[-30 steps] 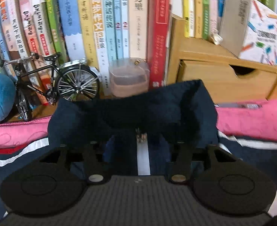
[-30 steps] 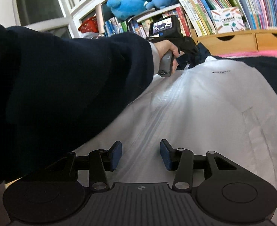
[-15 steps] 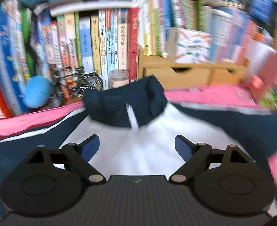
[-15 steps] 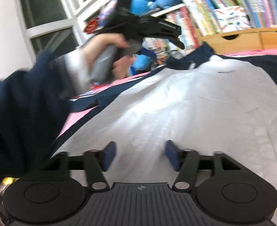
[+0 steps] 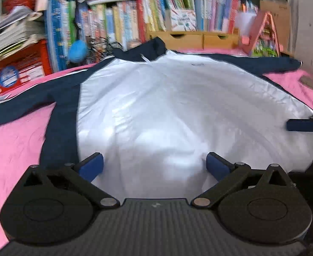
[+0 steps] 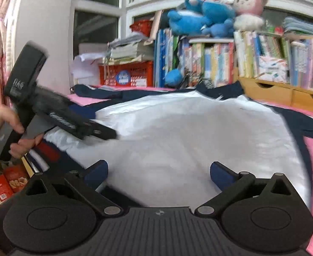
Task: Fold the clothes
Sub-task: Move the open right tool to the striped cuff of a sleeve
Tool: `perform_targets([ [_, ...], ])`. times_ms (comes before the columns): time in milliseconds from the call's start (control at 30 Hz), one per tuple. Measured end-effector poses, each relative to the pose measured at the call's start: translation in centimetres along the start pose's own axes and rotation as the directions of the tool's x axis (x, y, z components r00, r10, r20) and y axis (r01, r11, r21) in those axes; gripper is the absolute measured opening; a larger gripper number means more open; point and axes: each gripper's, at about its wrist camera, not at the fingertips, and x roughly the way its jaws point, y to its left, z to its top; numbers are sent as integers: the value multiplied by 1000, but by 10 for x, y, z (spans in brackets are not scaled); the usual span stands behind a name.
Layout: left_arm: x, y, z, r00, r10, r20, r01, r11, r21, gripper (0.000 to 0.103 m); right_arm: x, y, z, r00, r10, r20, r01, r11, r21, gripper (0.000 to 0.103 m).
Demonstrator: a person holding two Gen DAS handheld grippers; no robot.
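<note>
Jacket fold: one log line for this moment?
jacket: flat, unfolded | left gripper: jaws just opened, empty | right gripper: jaws just opened, empty

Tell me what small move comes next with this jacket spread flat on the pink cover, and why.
Probably bring the left hand-held gripper across to the navy left sleeve and pinch it, to fold it over the white body. The jacket lies flat with both sleeves spread wide, and both hand-held grippers, the right too, have just opened, with nothing between their pads.
</note>
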Motion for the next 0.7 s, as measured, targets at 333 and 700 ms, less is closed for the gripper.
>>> perform_targets([
  [333,-44,10,-21,994,112,5,-112,992,-66,103,-70,-31,-31,950,-290,-114,280,955,-97,103],
  [700,-75,-73,49,998,21,64,-12,989,-150,103,-129,-27,45,912,-399,99,382,911,156,103],
])
